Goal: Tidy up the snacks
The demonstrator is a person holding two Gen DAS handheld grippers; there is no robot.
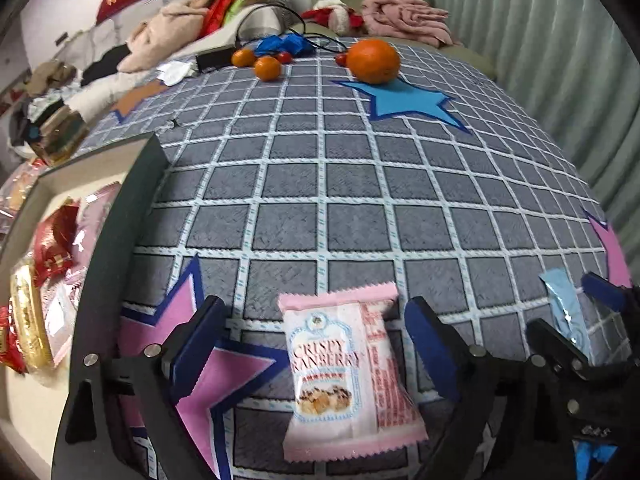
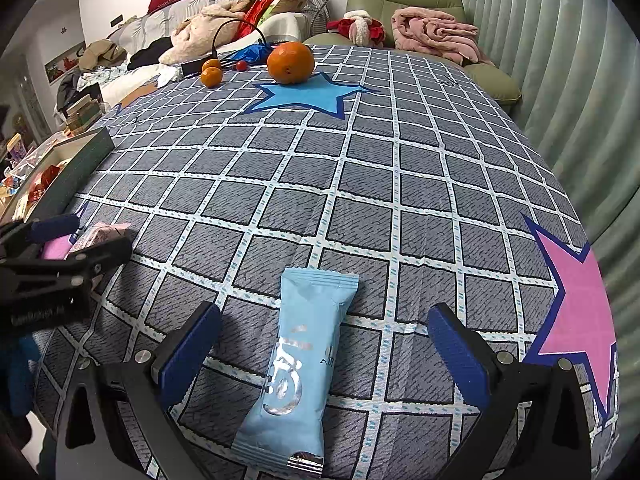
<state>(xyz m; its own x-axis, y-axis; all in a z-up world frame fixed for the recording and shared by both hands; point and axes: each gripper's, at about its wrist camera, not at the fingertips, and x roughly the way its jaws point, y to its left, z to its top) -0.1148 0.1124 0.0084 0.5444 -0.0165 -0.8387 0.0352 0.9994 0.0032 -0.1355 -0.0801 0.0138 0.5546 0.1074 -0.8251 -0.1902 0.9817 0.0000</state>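
Left gripper [image 1: 316,354] fingers spread wide, pink cranberry packet [image 1: 344,376] lying loose between them; right gripper [image 2: 324,354] equally wide around the blue packet [image 2: 298,364], both flat on the checked table [image 2: 400,184], snack box [image 1: 36,280] at nine o'clock

A table covered by a grey cloth [image 2: 360,184] with a white grid carries everything. Star patches are sewn into it: a blue star [image 2: 308,98] at the far side, a pink star [image 2: 576,300] at the right edge, another pink star [image 1: 216,364] near left. A large orange [image 2: 291,63] sits on the far tip of the blue star, with two small oranges [image 2: 211,73] and small red fruits further left. A pink snack packet [image 1: 344,376] lies flat at the near left, a light blue snack packet [image 2: 296,364] flat to its right, well apart. A dark-walled box [image 1: 120,220] holding wrapped snacks rests along the left edge.
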